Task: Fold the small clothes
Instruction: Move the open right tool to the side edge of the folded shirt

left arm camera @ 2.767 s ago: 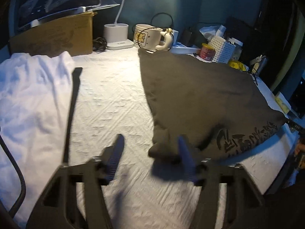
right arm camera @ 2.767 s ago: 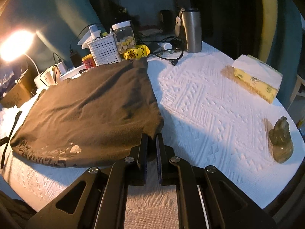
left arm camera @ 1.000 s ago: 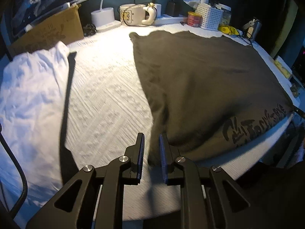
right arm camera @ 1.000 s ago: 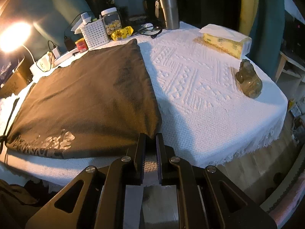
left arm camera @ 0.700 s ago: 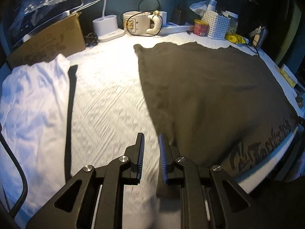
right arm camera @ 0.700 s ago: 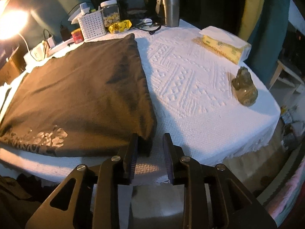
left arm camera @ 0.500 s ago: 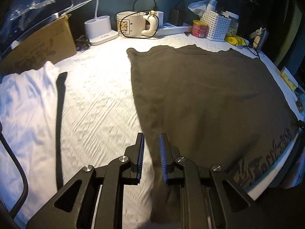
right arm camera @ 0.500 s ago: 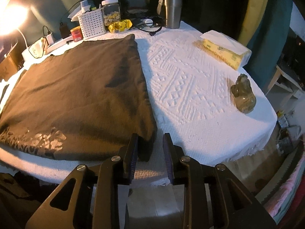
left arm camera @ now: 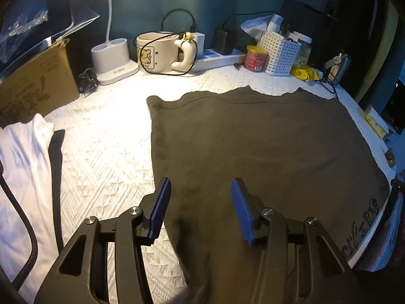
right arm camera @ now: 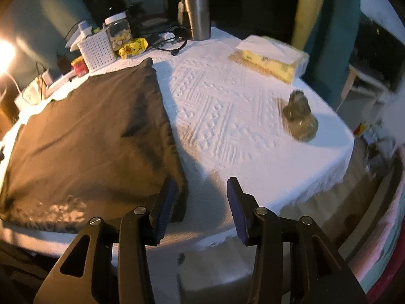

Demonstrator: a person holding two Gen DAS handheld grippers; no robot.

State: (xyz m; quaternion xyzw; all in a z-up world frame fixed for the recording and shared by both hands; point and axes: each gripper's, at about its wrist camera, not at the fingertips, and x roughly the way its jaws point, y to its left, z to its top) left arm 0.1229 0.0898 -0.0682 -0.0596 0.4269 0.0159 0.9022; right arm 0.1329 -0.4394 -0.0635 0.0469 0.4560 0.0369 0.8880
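One dark shirt (left arm camera: 253,152) lies spread flat on the white tablecloth (left arm camera: 106,152), its printed lettering along the near edge by the table's rim. The left gripper (left arm camera: 200,205) has its jaws spread wide apart, holding nothing; the shirt's near left edge lies below the gap between them, with one blue pad (left arm camera: 160,207) over the bare cloth beside the shirt and the other over the fabric. The right gripper (right arm camera: 198,202) is likewise released and empty, above the table's edge; the shirt's (right arm camera: 88,139) near right corner sits just beside its left finger, while the gap itself opens over tablecloth (right arm camera: 227,126). One white garment (left arm camera: 22,172) lies crumpled well to the left of the shirt. Along the far edge stand one big mug (left arm camera: 157,53), one white basket (left arm camera: 281,53), one red tin (left arm camera: 255,57) and one steel tumbler (right arm camera: 198,16). One tissue box (right arm camera: 270,55) and one small figurine (right arm camera: 301,119) rest on the right side, apart from the shirt.
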